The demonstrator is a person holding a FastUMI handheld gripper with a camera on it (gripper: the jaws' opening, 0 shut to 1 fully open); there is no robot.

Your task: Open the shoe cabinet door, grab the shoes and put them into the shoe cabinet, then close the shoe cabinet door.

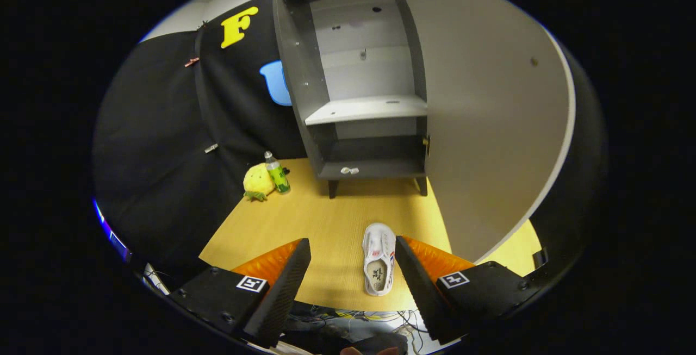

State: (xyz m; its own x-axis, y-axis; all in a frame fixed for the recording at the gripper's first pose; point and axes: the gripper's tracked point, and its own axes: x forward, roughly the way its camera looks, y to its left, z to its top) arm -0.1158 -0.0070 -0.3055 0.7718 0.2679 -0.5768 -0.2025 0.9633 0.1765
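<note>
Wooden table [304,224] – bottle [277,173]; hand-held gripper [352,268] spread, shoe [379,257] between

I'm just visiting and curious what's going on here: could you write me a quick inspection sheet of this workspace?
Surface: yellow wooden table.
Job's things: shoe cabinet on the table, its door swung open; white shoe lies between the fingers, untouched.
Clutter: yellow plush toy and green bottle left of the cabinet.
Grippers: gripper open, fingers either side of the shoe.
Cables: tangle below the table's near edge.
Surroundings: black cloth wall.
</note>
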